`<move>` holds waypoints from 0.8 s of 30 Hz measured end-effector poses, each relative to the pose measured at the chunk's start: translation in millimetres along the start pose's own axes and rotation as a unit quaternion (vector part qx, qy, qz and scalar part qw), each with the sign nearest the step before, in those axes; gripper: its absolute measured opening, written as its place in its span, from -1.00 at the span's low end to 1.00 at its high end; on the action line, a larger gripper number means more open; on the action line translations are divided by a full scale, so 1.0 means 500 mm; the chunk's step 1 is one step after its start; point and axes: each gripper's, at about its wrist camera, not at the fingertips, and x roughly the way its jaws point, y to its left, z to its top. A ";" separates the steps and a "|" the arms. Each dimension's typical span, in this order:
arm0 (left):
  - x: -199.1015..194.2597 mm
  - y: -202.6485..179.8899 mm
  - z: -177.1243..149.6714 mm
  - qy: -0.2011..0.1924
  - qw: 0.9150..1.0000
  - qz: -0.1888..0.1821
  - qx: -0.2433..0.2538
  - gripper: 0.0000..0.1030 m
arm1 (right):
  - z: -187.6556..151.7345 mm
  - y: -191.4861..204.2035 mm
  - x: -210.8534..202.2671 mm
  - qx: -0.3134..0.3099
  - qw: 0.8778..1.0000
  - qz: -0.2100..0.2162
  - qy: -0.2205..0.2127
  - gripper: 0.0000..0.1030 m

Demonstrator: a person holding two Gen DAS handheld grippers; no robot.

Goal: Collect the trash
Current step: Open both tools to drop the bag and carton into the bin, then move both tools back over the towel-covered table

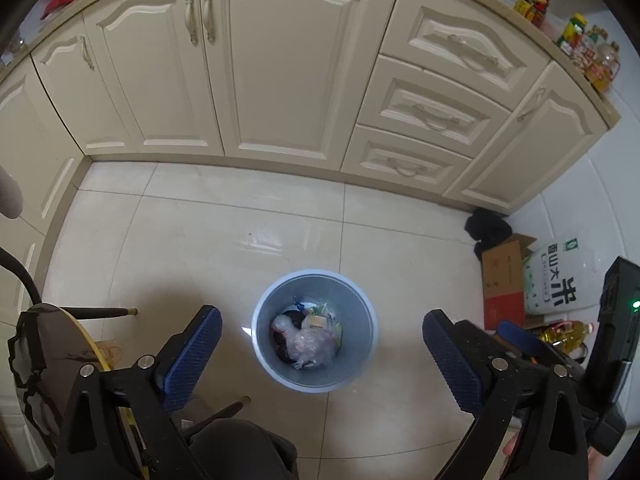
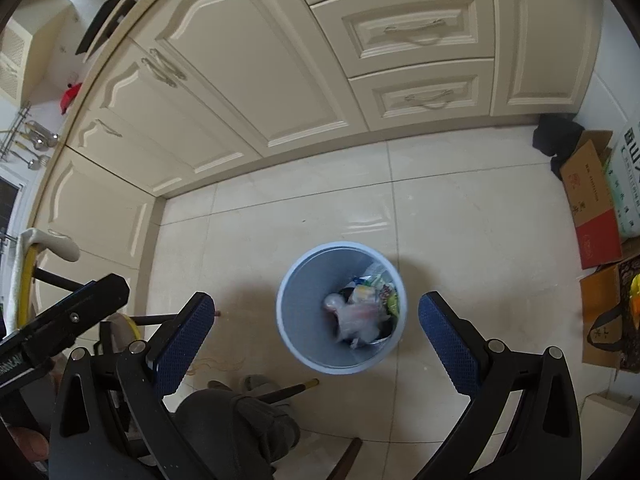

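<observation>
A pale blue round trash bin (image 1: 268, 360) (image 2: 292, 340) stands on the tiled floor, straight below both grippers. Inside it lie a crumpled clear plastic bag (image 1: 308, 344) (image 2: 356, 316) and colourful wrappers (image 1: 320, 314) (image 2: 390, 298). My left gripper (image 1: 320, 356) hangs above the bin, its blue pads wide apart with nothing between them. Above the same bin my right gripper (image 2: 316, 340) is likewise open and empty. The plastic bag looks blurred in the right wrist view.
Cream kitchen cabinets (image 1: 280, 60) (image 2: 248, 64) run along the far side. A cardboard box (image 1: 502, 280) (image 2: 592, 208), a rice sack (image 1: 560, 276) and an oil bottle (image 1: 564, 332) sit at the right. A round stool (image 1: 52, 356) and a person's knee (image 2: 224, 432) are close below.
</observation>
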 end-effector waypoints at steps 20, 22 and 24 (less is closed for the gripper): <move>-0.438 0.103 -0.219 -0.165 0.986 0.001 -0.013 0.97 | -0.014 0.220 -0.248 -0.075 0.990 0.053 -0.109 1.00; -0.484 0.132 -0.253 -0.180 0.983 0.005 -0.024 0.97 | -0.021 0.259 -0.276 -0.091 0.987 0.059 -0.119 1.00; -0.532 0.165 -0.292 -0.195 0.980 0.009 -0.039 0.97 | -0.030 0.296 -0.298 -0.109 0.984 0.063 -0.128 1.00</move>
